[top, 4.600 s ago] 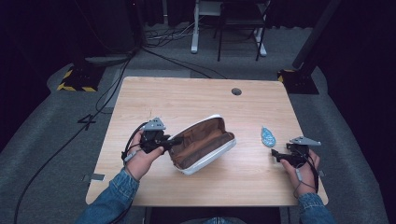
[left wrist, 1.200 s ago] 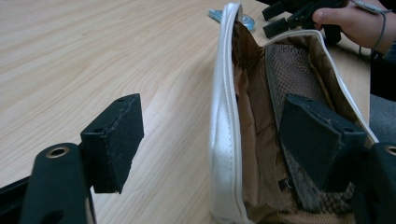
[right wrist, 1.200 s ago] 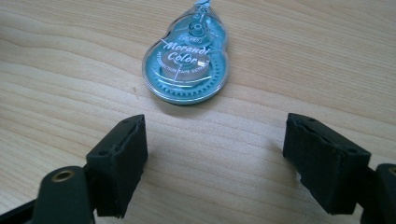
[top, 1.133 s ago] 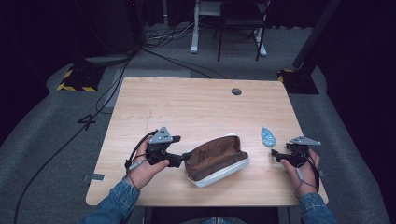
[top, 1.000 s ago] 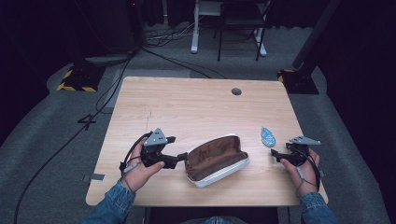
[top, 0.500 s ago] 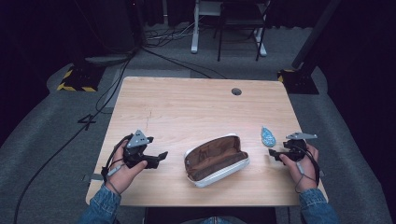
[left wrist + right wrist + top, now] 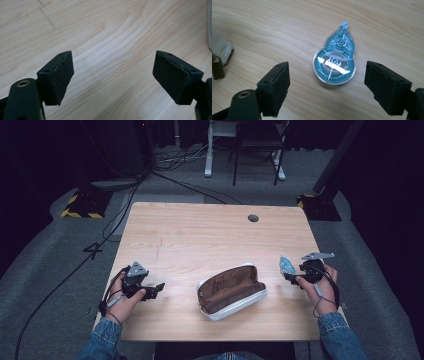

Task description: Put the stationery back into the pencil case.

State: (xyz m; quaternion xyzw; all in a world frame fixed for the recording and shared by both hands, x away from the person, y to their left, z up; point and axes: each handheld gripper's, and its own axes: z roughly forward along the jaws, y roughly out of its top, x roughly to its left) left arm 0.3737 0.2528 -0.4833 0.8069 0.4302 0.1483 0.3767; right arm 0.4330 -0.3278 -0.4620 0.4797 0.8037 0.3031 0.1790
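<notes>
An open pencil case [image 7: 231, 291], brown inside and pale grey outside, lies on the wooden table [image 7: 200, 235] near its front middle. My left gripper [image 7: 159, 289] is well to its left, low over bare wood. Its jaws have just been opening and stand open with nothing between them [image 7: 112, 75]. A teal correction tape roller [image 7: 286, 265] lies at the right. My right gripper [image 7: 289, 277] hovers just in front of it. In the right gripper view the roller [image 7: 334, 65] lies between and just beyond the open jaws [image 7: 327, 73], untouched. A corner of the case [image 7: 220, 50] shows at left.
A round cable hole [image 7: 253, 218] sits near the table's far edge. Beyond the table are a dark carpeted floor with cables [image 7: 175, 162], white furniture legs [image 7: 207, 155] and hazard-striped bases [image 7: 80, 207].
My left gripper let go of the pencil case and drew away left toward the front edge. The case now lies alone, mouth up. My right gripper rose slightly nearer the roller.
</notes>
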